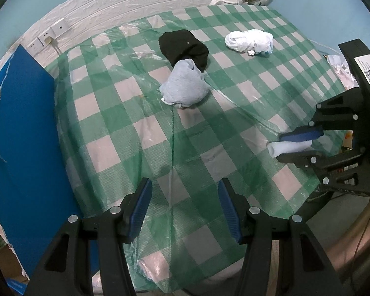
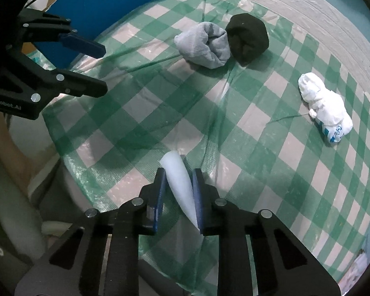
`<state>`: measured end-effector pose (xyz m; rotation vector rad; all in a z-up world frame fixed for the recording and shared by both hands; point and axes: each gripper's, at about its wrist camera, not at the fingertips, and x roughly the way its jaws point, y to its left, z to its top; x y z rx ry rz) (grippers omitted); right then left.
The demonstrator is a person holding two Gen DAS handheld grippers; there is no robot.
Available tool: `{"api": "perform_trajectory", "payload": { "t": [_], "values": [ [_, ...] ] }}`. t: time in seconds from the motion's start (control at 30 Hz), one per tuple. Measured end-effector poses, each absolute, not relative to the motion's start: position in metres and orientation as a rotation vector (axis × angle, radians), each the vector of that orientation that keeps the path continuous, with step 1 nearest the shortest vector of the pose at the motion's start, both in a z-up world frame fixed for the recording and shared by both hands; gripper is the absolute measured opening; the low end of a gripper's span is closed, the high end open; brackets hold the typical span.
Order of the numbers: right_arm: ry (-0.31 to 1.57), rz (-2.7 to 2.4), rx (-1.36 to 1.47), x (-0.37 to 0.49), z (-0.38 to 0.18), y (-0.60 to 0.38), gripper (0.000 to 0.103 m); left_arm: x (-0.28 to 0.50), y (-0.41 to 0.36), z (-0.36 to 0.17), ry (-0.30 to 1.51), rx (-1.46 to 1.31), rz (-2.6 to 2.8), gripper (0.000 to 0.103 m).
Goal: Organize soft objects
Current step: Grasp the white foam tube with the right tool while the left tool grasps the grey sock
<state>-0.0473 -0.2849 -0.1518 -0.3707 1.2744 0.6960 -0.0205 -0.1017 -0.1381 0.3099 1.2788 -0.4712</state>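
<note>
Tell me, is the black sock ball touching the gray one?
Touching. In the right wrist view the black sock ball presses right against the gray sock ball, with no checkered cloth showing between them.

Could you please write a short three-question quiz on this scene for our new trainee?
1. True or false: the right gripper is shut on the white roll.
2. Which bundle touches the black bundle? A) grey bundle B) white bundle C) none
3. Fill in: the left gripper is ____ above the checked cloth.

Key: 1 true; 2 A; 3 open, holding nothing.
</note>
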Motion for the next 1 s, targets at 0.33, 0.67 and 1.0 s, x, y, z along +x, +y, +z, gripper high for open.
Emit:
{"api": "perform_trajectory", "payload": {
  "t": [0.33,0.67,1.0],
  "values": [
    [1.305,0.680,-0.244,-0.034,-0.147,-0.290,0.016,-0.012,-0.101,-0.134,1.262,0.301,-0.457,0.057],
    [1.289,0.598,-0.134,-0.022,-0.140,-0.312,0.016,0.000,-0.109,-0.134,1.244,0.315,-0.452,0.057],
    [1.267,0.486,-0.047,-0.002,-0.132,-0.323,0.016,0.025,-0.115,-0.136,1.222,0.295,-0.440,0.057]
  ]
}}
